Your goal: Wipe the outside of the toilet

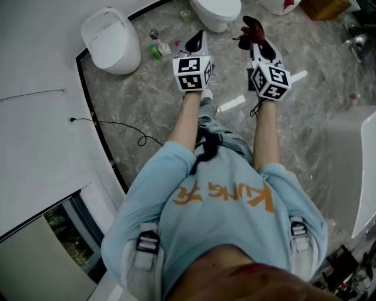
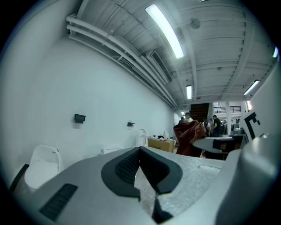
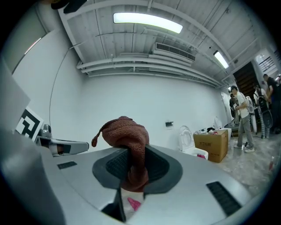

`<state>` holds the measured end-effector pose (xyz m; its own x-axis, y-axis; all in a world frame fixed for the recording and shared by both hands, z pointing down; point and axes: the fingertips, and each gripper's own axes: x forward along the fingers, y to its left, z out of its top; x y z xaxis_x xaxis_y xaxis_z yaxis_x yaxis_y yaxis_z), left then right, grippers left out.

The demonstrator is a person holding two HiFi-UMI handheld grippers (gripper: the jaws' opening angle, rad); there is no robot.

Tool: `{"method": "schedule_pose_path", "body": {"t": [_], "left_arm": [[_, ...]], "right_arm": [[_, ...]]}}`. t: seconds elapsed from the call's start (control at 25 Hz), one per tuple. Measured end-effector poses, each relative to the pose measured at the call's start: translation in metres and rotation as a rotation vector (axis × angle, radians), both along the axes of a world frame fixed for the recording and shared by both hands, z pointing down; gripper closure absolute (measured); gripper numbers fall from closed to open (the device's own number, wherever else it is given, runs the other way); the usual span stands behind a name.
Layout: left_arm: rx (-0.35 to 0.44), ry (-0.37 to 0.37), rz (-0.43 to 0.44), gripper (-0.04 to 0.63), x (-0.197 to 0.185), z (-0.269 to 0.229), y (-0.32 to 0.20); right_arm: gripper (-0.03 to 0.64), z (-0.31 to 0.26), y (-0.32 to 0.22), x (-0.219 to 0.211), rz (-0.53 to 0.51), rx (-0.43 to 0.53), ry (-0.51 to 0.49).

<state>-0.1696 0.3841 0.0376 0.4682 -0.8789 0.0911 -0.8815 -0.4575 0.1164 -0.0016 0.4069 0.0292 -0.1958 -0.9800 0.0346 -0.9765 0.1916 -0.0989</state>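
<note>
right gripper (image 1: 256, 42), jaws clamped on a rust-red cloth (image 1: 249, 28), is held out above the grey floor (image 1: 147, 106) beside the left gripper (image 1: 198, 36), whose jaws are together with nothing between them. a white toilet (image 1: 218, 12) stands on the floor just ahead of both, apart from either gripper; a second toilet (image 1: 111, 41) sits off to the left by the wall. small bottles (image 1: 154, 52) lie between the two toilets. the person wears a pale blue shirt (image 1: 223, 217).

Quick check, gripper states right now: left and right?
Left gripper: closed, empty.
Right gripper: closed on the crumpled reddish-brown knitted cloth.
</note>
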Motion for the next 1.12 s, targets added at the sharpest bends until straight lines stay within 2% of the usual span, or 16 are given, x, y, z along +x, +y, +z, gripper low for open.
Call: {"method": "schedule_pose_path", "body": {"t": [0.24, 0.4, 0.6, 0.72, 0.96, 1.12], "left_arm": [[0.004, 0.036, 0.012, 0.600, 0.000, 0.001, -0.036], [-0.030, 0.091, 0.014, 0.600, 0.007, 0.022, -0.083], [-0.077, 0.138, 0.019, 0.600, 0.028, 0.053, -0.147], [-0.144, 0.168, -0.030, 0.600, 0.016, 0.080, -0.190], [-0.329, 0.116, -0.074, 0.600, -0.013, 0.174, -0.265], [-0.386, 0.081, -0.051, 0.600, -0.005, 0.196, -0.327]], "right_arm": [[0.541, -0.006, -0.032, 0.004, 0.009, 0.021, -0.005], [0.541, 0.014, -0.070, 0.013, 0.013, -0.004, 0.034], [0.541, 0.038, -0.135, 0.040, 0.038, -0.041, -0.003], [0.541, 0.064, -0.187, 0.023, -0.019, -0.094, 0.007], [0.541, 0.150, -0.279, -0.002, -0.059, -0.228, -0.044], [0.541, 0.176, -0.336, -0.004, -0.061, -0.281, -0.071]]}}
